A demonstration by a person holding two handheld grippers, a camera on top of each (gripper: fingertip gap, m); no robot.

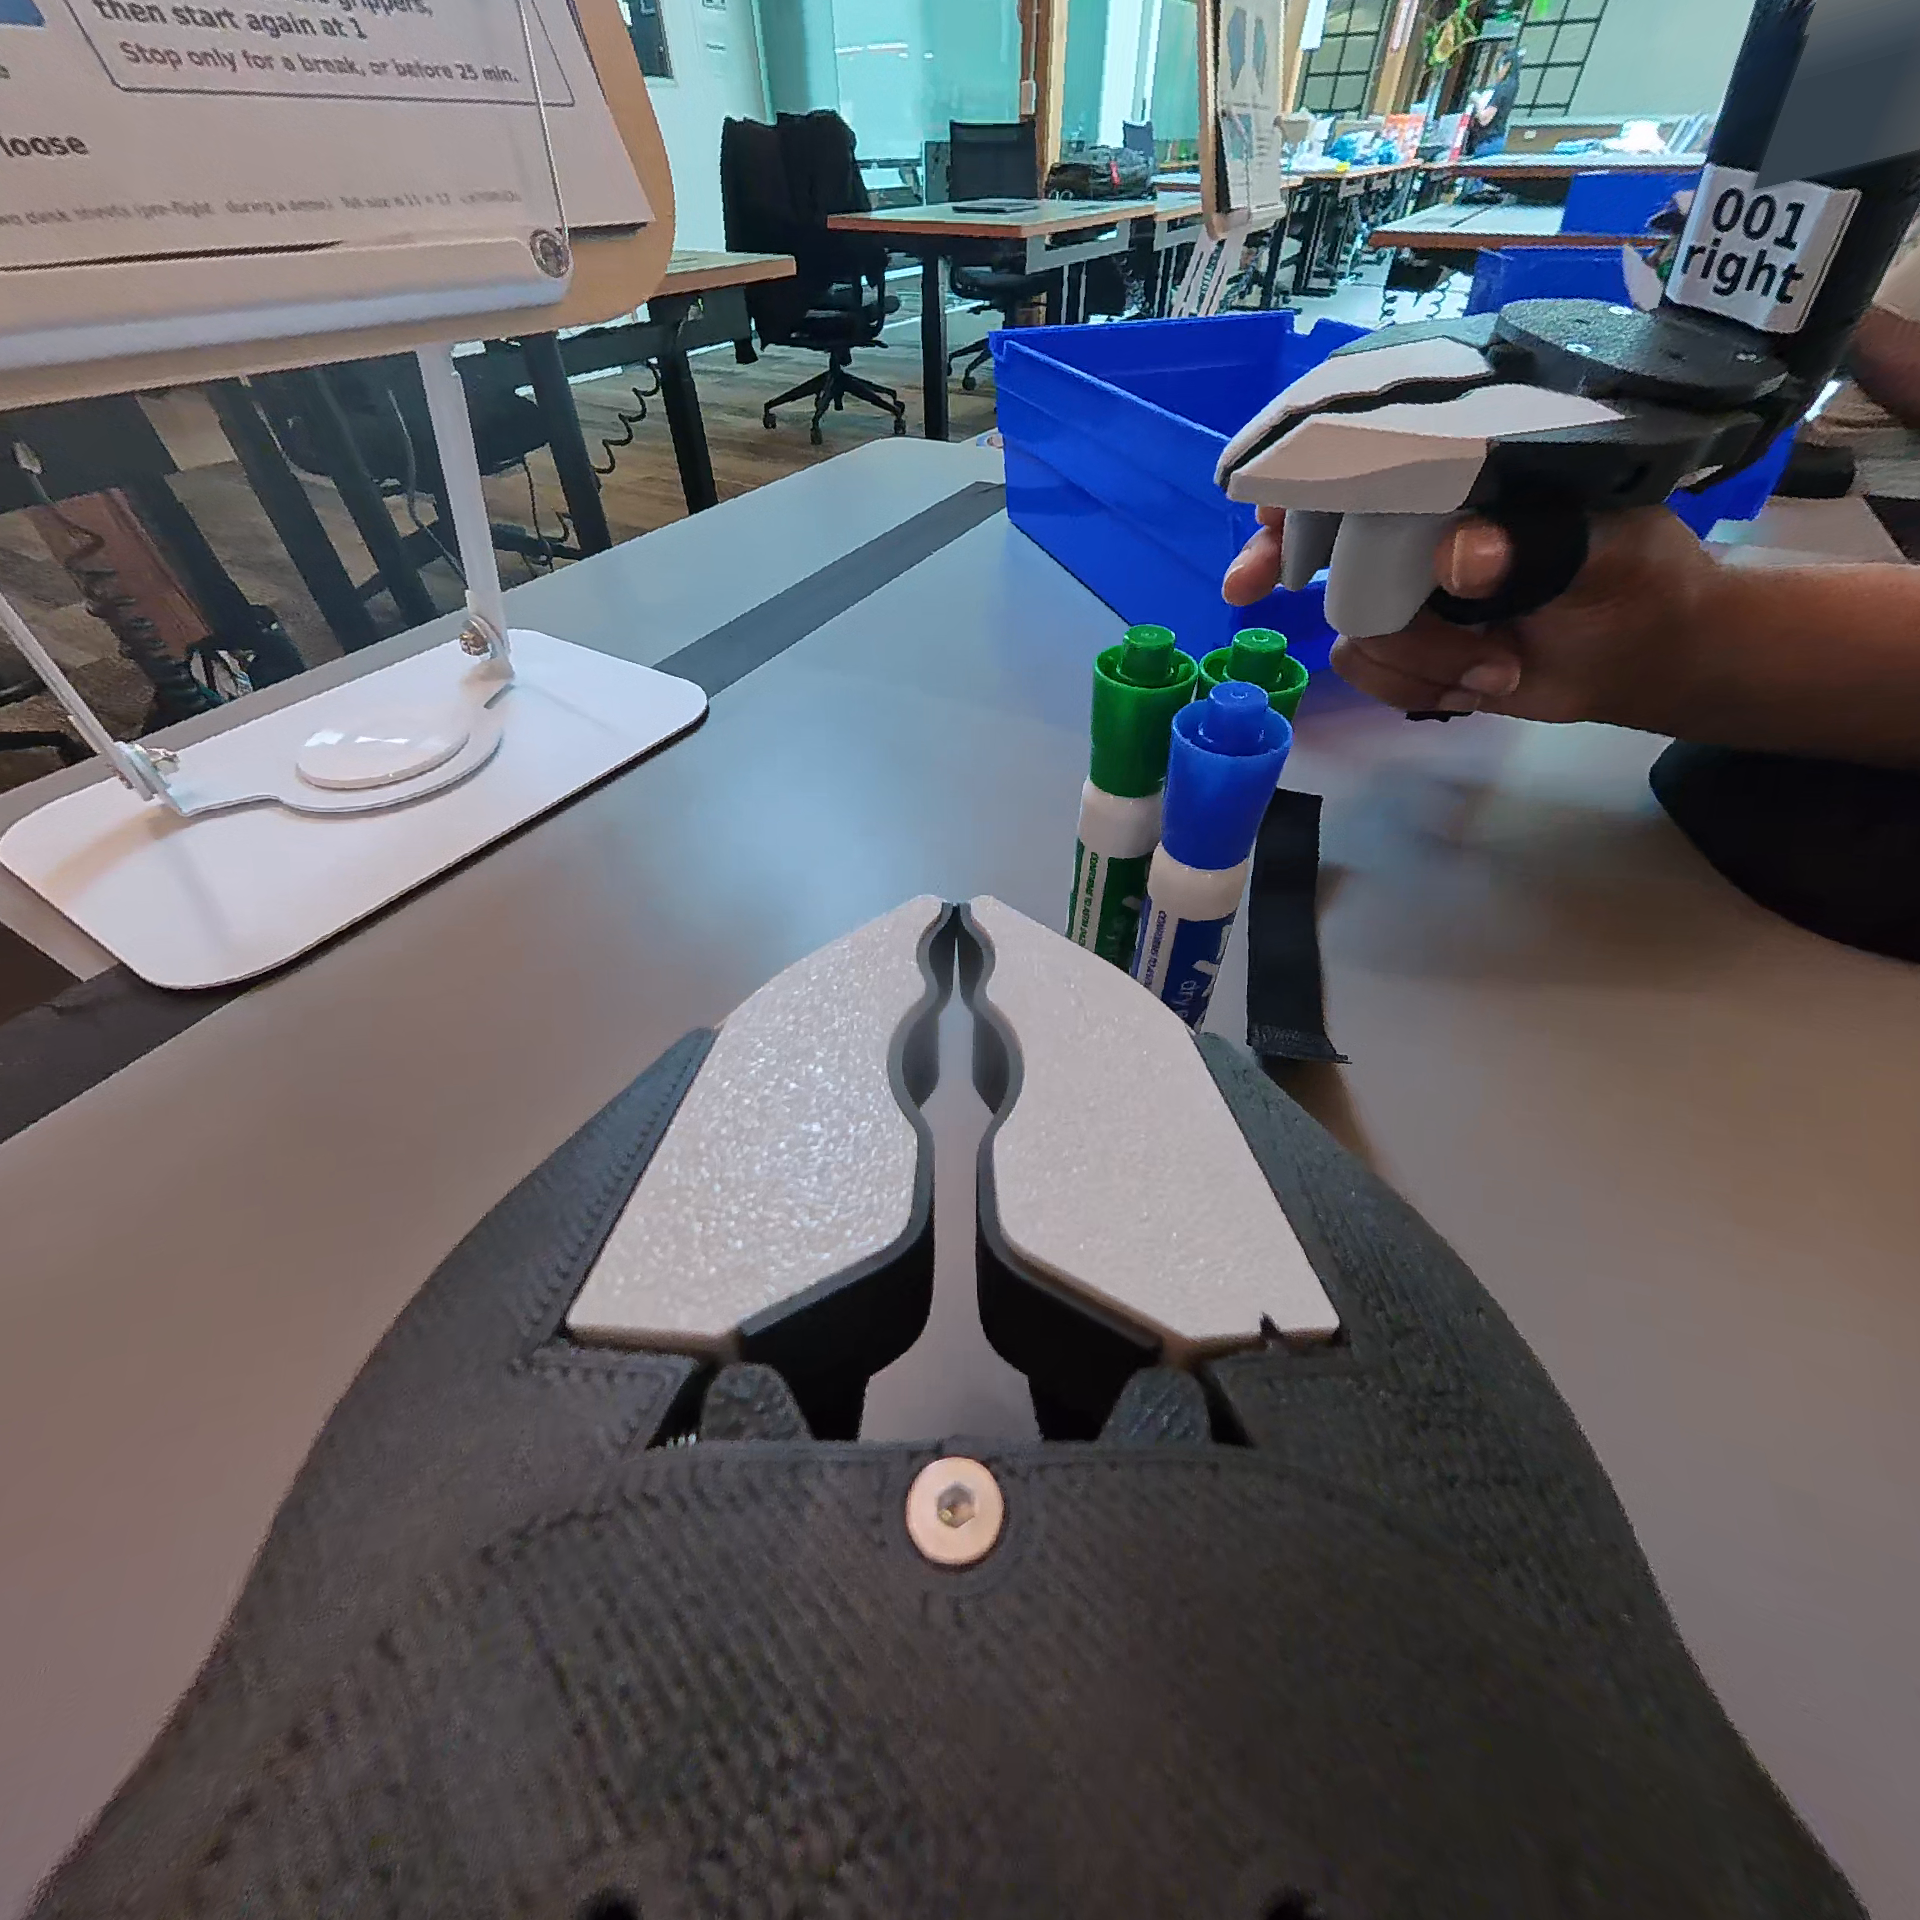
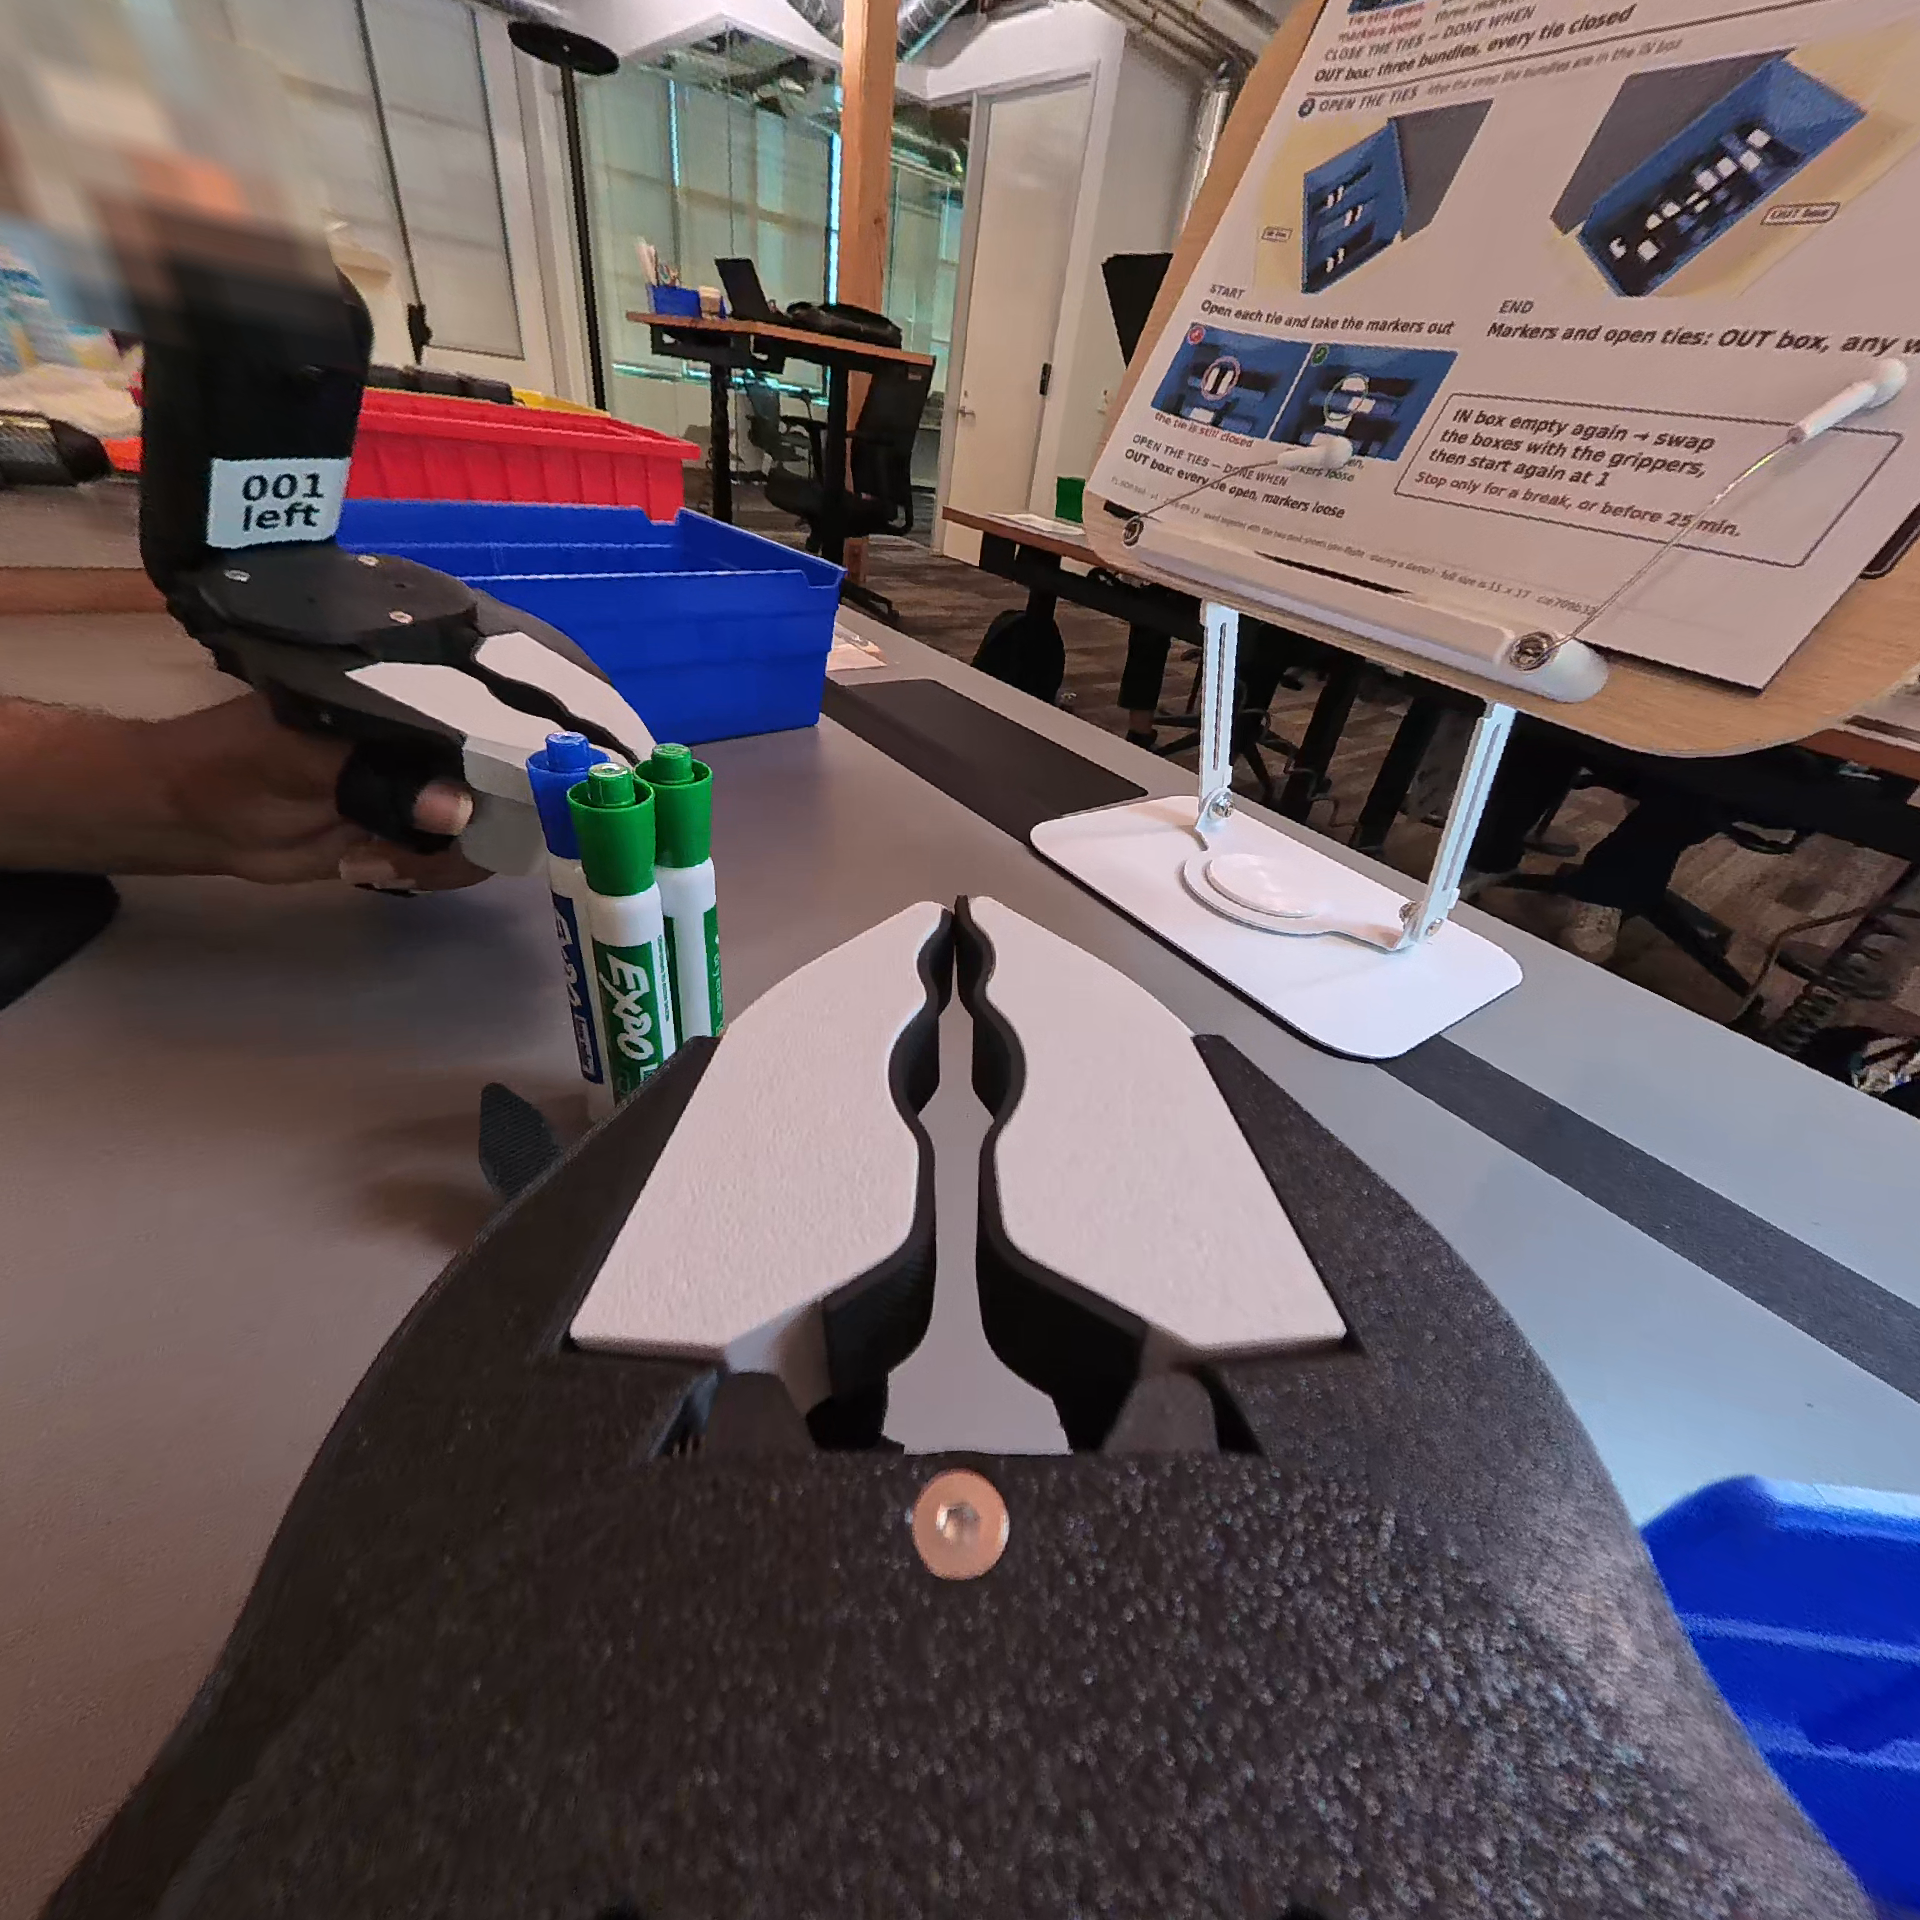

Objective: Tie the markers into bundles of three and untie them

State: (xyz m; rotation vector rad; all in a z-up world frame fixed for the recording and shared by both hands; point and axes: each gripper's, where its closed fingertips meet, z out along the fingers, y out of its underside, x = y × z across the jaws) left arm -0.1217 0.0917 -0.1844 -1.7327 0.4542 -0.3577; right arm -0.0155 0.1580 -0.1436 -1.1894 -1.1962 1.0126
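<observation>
Three markers stand upright in a tight cluster on the grey surface (image 1: 623, 1091): two green markers (image 1: 1127, 769) and one blue marker (image 1: 1205, 831), caps up, white barrels printed with brand lettering in each cap's colour. A black strap (image 1: 1283, 925) lies flat at their foot.

The left gripper (image 1: 958, 914) has its fingers pressed together at the tips, gripping nothing; the markers stand just ahead and to the right of those fingers. The right gripper (image 2: 956, 912) is likewise closed and empty, with the markers just ahead and to the left. Each gripper carries a small white printed tag on its black post, seen from the other's camera.

Ahead of the right fingers and off to the right, a white stand (image 2: 1278, 935) holds a wooden board with a printed instruction sheet (image 2: 1558, 343), text and small pictures of blue boxes. A dark strip (image 2: 1662, 1195) runs across the surface.

A blue bin (image 1: 1122, 436) sits beyond the markers; I cannot make out anything inside it. Another blue bin (image 2: 644, 613) lies past the left gripper, with a red bin (image 2: 509, 457) behind, perhaps on a neighbouring desk. The room is an open office with desks, black chairs and glass walls.
</observation>
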